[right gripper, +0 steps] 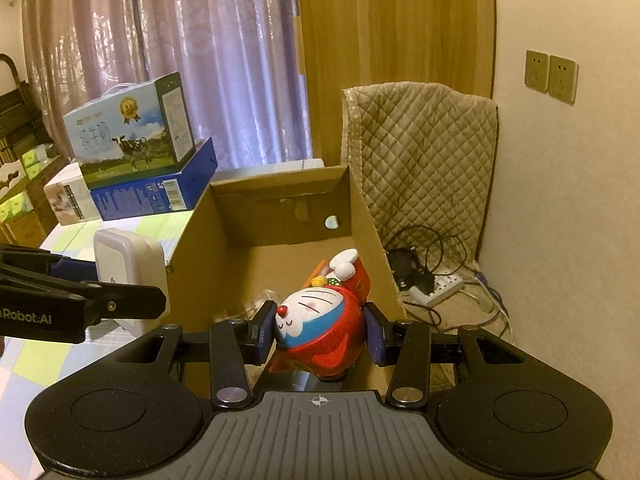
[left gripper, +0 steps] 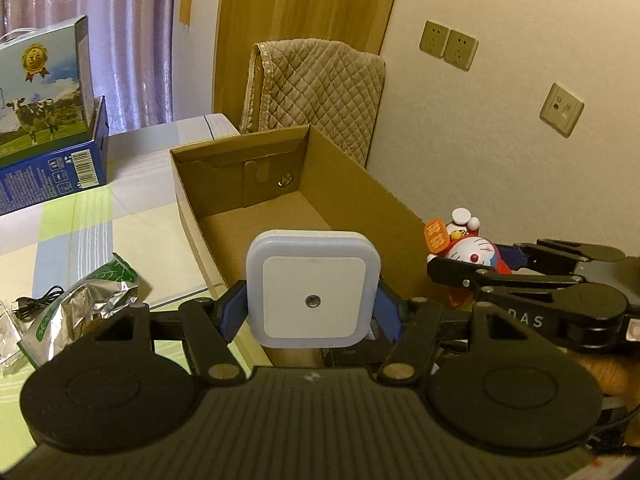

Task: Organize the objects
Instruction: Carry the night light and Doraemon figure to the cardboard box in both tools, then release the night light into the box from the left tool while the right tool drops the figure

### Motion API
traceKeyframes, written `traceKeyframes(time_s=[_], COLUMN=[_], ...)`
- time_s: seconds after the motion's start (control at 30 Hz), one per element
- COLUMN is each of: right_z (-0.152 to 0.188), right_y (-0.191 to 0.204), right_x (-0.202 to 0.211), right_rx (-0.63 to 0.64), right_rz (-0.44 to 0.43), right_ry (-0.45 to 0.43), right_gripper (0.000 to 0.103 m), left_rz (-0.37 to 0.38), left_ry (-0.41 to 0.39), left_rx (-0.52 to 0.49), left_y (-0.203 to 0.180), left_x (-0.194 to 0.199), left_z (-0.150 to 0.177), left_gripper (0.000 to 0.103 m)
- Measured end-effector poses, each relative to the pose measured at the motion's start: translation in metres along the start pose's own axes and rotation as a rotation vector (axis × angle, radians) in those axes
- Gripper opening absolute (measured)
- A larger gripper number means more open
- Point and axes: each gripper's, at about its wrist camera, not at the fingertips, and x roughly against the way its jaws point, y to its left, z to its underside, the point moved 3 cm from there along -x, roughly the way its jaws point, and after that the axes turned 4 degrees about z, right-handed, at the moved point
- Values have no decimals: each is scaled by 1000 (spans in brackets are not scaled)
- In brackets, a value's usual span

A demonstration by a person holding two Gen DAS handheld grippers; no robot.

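While the left gripper (left gripper: 311,308) clamps a white square night light (left gripper: 312,290) between its blue pads, the light fills the lower centre of the left wrist view, its face with a small round sensor turned toward the camera. Behind it, across the middle of the frame, sits an open cardboard box (left gripper: 352,184) on a table (left gripper: 132,216) covered with a green and pale checked cloth. At the lower left of that view lie a crumpled foil packet (left gripper: 86,312) and a coiled black cable (left gripper: 38,304). At the upper left a milk carton with a cow picture (left gripper: 44,88) stands on a blue box (left gripper: 56,172).

On the right edge of the same view the right gripper (left gripper: 472,264) appears from the side, closed on a red and white cartoon cat toy (left gripper: 470,248) just beside the box's near right corner.

From the right wrist view, the right gripper (right gripper: 320,330) squeezes the toy (right gripper: 320,324) at its sides, the figure tilted with its face toward the left of the frame, in front of the open box (right gripper: 280,248). The left gripper (right gripper: 120,300) and its night light (right gripper: 128,264) show at the left edge, beside the box's left wall. A quilted beige cloth (right gripper: 420,160) drapes behind the box at the right, with a white power strip (right gripper: 438,288) and tangled cords below it.
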Motion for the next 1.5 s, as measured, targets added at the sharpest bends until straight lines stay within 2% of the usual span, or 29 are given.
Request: traceKeyframes(time_s=[0.17, 0.27, 0.53, 0.9, 1.07, 1.13, 1.23, 1.5], right_z=[0, 2, 3, -1, -7, -10, -14, -9], right_y=[-6, -9, -9, 10, 20, 24, 28, 38], right_x=[-4, -4, 0, -4, -11, -16, -18, -7], right_rx=[-10, -15, -27, -21, -26, -24, -34, -32], right_rz=[3, 4, -7, -45, -103, -126, -114, -110], right_ry=[6, 8, 7, 14, -8, -18, -24, -1], right_gripper=[43, 43, 43, 43, 43, 46, 56, 58], left_rz=[5, 2, -29, -55, -65, -73, -89, -120], left_ry=[20, 21, -22, -55, -63, -62, -60, -69], left_rx=[-16, -15, 25, 63, 83, 93, 105, 139], left_y=[-2, -1, 13, 37, 46, 50, 58, 75], left_x=[-15, -19, 1, 28, 33, 35, 40, 60], left_z=[0, -1, 0, 7, 11, 15, 21, 34], left_gripper=[61, 64, 66, 70, 74, 75, 75, 76])
